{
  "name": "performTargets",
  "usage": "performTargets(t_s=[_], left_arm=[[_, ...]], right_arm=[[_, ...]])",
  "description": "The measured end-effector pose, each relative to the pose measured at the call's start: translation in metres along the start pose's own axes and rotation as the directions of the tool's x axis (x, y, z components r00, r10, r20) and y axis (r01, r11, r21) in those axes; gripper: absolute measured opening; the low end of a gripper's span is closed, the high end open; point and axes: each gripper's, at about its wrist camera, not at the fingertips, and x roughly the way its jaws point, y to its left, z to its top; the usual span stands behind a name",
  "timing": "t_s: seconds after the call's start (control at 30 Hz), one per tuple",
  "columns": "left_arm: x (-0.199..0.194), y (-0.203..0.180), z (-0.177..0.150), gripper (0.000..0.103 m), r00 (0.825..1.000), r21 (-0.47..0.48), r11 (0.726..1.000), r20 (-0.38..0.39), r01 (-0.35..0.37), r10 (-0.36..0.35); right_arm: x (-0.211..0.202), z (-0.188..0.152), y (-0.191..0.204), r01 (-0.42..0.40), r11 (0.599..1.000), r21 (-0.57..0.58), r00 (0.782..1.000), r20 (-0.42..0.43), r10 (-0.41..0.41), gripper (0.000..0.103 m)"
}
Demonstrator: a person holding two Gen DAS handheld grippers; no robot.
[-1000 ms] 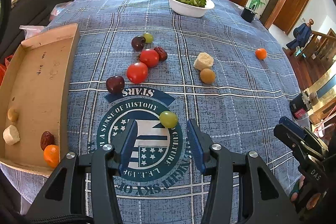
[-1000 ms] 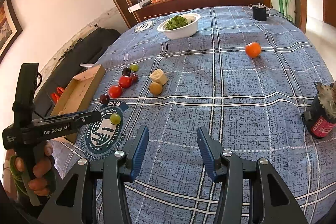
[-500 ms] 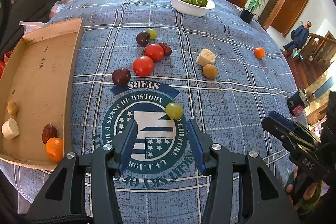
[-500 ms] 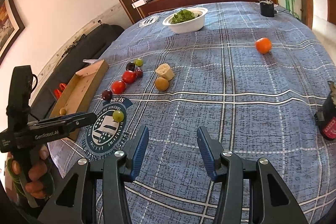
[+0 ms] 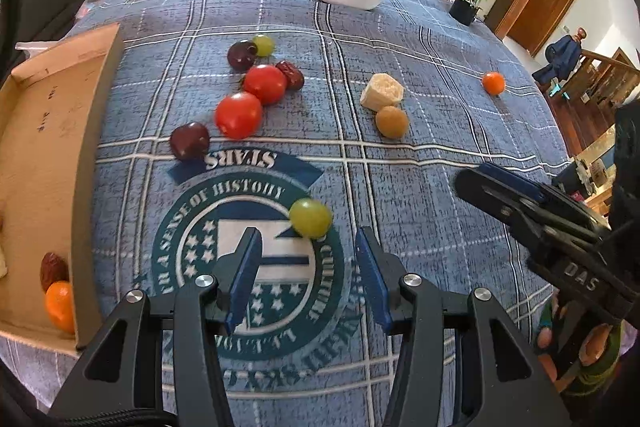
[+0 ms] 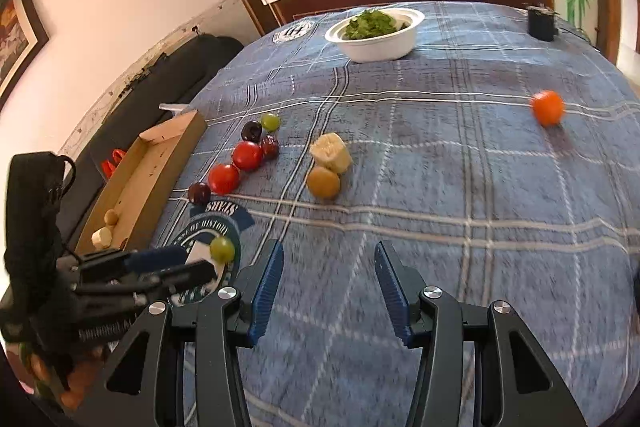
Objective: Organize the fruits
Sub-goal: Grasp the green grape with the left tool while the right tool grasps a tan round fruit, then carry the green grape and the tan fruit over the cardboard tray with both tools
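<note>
Bench (image 5: 440,155), cloth-covered: open room lies ahead and right of both tongs. Cardboard tray (image 5: 92,155), left of the left tongs (image 5: 306,267), already holds some fruit; its near wall must be cleared. Left tongs released, empty, with the green grape (image 5: 310,217) just ahead of the tips: likely the approach step, next advance and close. Right tongs (image 6: 328,283) released, idle, well apart from the mandarin (image 6: 547,107).
</note>
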Motion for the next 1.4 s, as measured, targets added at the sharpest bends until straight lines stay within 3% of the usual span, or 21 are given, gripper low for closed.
performTargets(t_s=[0.37, 0.43, 0.47, 0.5, 0.53, 0.93, 1.4], left_arm=[[0.021, -0.002, 0.005, 0.045, 1.0, 0.025, 1.0, 0.006, 0.012, -0.013], [0.022, -0.002, 0.005, 0.034, 1.0, 0.033, 0.999, 0.021, 0.0, -0.001], [0.022, -0.002, 0.005, 0.032, 1.0, 0.037, 0.999, 0.026, -0.005, 0.004], [0.022, -0.002, 0.006, 0.024, 1.0, 0.035, 0.999, 0.03, -0.008, 0.007], [0.022, -0.001, 0.006, 0.021, 0.999, 0.033, 0.999, 0.033, -0.002, 0.001], [-0.003, 0.003, 0.001, 0.021, 0.996, 0.026, 0.998, 0.072, -0.058, 0.056], [-0.056, 0.04, 0.0, 0.021, 0.965, -0.051, 0.982, 0.18, -0.183, 0.19]], right_arm=[[0.068, 0.031, 0.014, 0.079, 0.995, -0.056, 0.995, -0.054, -0.082, 0.048], [0.072, 0.033, 0.016, 0.089, 0.994, -0.07, 0.995, -0.047, -0.092, 0.046], [0.074, 0.034, 0.018, 0.095, 0.992, -0.078, 0.994, -0.046, -0.099, 0.041], [0.075, 0.035, 0.018, 0.1, 0.992, -0.082, 0.994, -0.046, -0.104, 0.037], [0.075, 0.035, 0.018, 0.106, 0.991, -0.085, 0.993, -0.043, -0.11, 0.027], [0.036, 0.016, 0.013, 0.017, 1.0, -0.007, 1.0, -0.025, -0.017, 0.027], [-0.002, 0.013, 0.059, -0.038, 0.996, -0.075, 0.999, 0.027, 0.04, 0.027]])
